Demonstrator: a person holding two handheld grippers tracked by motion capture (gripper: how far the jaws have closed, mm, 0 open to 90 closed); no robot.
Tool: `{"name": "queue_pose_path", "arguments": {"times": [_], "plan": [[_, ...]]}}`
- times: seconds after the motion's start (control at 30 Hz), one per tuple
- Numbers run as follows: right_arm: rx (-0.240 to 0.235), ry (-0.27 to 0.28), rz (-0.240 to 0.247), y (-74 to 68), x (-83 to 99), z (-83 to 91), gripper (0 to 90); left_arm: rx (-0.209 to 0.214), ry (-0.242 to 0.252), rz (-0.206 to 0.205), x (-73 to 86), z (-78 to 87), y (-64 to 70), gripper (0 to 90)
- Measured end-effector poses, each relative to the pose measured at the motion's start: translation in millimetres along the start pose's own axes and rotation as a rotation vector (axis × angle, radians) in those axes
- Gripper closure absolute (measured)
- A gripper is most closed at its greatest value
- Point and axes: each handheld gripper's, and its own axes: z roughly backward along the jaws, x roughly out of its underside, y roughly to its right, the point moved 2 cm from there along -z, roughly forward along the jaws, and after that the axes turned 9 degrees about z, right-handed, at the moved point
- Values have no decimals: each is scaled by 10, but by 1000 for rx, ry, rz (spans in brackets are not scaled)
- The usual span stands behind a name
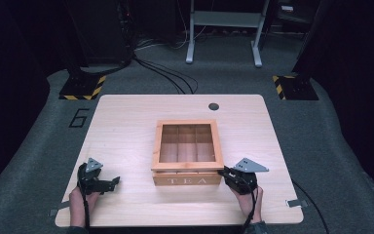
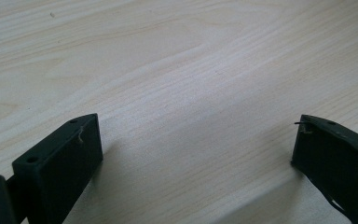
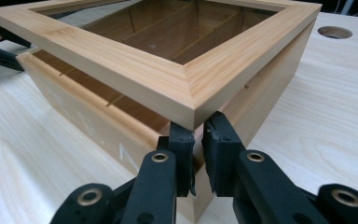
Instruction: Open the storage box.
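Note:
A wooden tea box (image 1: 187,181) marked TEA stands in the middle of the table, with dividers inside. Its glass-paned lid (image 1: 187,167) is raised a little at the front, so a gap shows under the lid (image 3: 135,70) above the box wall (image 3: 88,126). My right gripper (image 3: 198,128) is shut, its tips tucked under the lid's front right corner; from above, the right gripper (image 1: 224,171) sits at that corner. My left gripper (image 1: 114,181) rests left of the box, apart from it. The left gripper (image 2: 196,140) stands open over bare wood, nothing between its fingers (image 2: 70,158).
The light wooden table (image 1: 126,122) has a round cable hole (image 1: 214,106) at the back, also in the right gripper view as the hole (image 3: 334,32). Grey floor, cables and stand legs (image 1: 224,34) lie beyond the table.

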Motion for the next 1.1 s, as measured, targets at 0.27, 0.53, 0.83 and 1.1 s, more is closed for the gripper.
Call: {"name": "queue_pose_path", "arguments": {"times": [0.27, 0.53, 0.83, 1.1], "plan": [[2, -32, 7, -61, 93, 123, 799, 0, 0, 0, 0, 0, 0, 13], [36, -102, -13, -90, 385, 186, 661, 0, 0, -1, 0, 0, 2, 13], [213, -252, -43, 98, 747, 249, 305, 0, 0, -1, 1, 1, 2, 14], [231, -296, -85, 286, 801, 277, 121, -4, -6, -9, 1, 9, 4, 13]]}}
